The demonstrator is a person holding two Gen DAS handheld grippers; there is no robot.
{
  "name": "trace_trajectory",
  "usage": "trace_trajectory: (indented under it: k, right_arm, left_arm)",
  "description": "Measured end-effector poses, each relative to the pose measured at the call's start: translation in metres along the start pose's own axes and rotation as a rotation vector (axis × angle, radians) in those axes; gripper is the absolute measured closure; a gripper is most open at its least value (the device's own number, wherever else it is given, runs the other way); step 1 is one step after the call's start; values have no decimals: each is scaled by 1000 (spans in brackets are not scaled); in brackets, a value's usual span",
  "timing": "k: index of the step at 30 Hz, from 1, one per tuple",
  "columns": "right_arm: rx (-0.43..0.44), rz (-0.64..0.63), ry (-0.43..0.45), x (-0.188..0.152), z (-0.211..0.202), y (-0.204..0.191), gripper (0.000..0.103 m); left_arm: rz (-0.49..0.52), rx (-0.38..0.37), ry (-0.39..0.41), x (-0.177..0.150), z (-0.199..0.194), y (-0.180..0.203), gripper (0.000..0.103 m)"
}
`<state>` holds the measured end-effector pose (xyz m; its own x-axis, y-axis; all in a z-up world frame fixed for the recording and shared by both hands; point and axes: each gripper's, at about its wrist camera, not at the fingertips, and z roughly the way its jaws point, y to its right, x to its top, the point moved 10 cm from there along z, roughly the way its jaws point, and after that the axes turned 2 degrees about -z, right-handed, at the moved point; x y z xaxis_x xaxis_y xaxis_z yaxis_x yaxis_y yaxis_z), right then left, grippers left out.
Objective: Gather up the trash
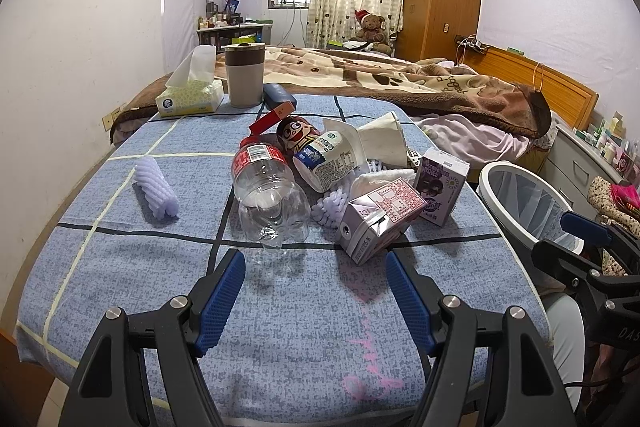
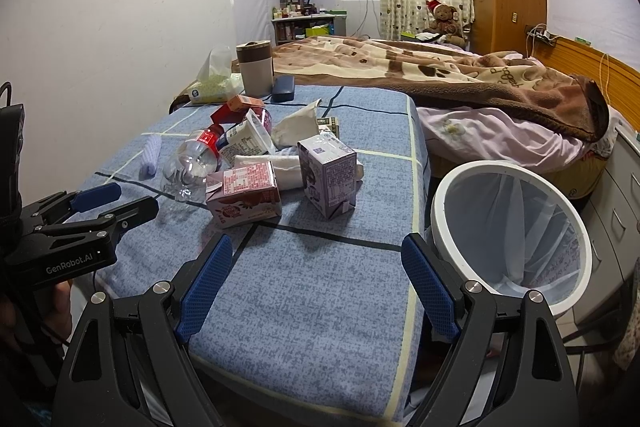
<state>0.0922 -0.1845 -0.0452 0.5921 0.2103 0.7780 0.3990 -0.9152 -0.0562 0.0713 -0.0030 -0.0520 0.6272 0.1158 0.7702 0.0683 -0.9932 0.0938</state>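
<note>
A heap of trash lies on the blue checked table cover point(image 1: 304, 307): a clear plastic bottle point(image 1: 266, 193) with a red label, a yogurt cup point(image 1: 326, 159), a round cartoon-face can point(image 1: 294, 135), a pink carton point(image 1: 380, 217), a purple carton point(image 1: 440, 185), crumpled paper point(image 1: 384, 139) and purple foam net point(image 1: 156, 193). My left gripper point(image 1: 316, 287) is open, just short of the bottle and pink carton. My right gripper point(image 2: 316, 275) is open over bare cloth, short of the pink carton point(image 2: 244, 193) and purple carton point(image 2: 330, 179). A white bin point(image 2: 510, 231) with a clear liner stands right of the table.
At the table's far end stand a tissue box point(image 1: 190, 97), a brown-and-grey lidded container point(image 1: 244, 75) and a dark case point(image 1: 278, 95). A bed with a brown blanket point(image 1: 400, 75) lies beyond. Drawers point(image 1: 588, 163) with clutter are at the right.
</note>
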Motion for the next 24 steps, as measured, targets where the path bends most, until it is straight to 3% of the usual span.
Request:
trace_trajectory:
  k: [14,24]
  right_arm:
    - [0,0,1,0,0,0,15]
    - [-23,4,-10,3,13,11,15]
  left_arm:
    - [-3,3,-2,7,-2,-1,31]
    - [10,19,-6,10,18,-7,31]
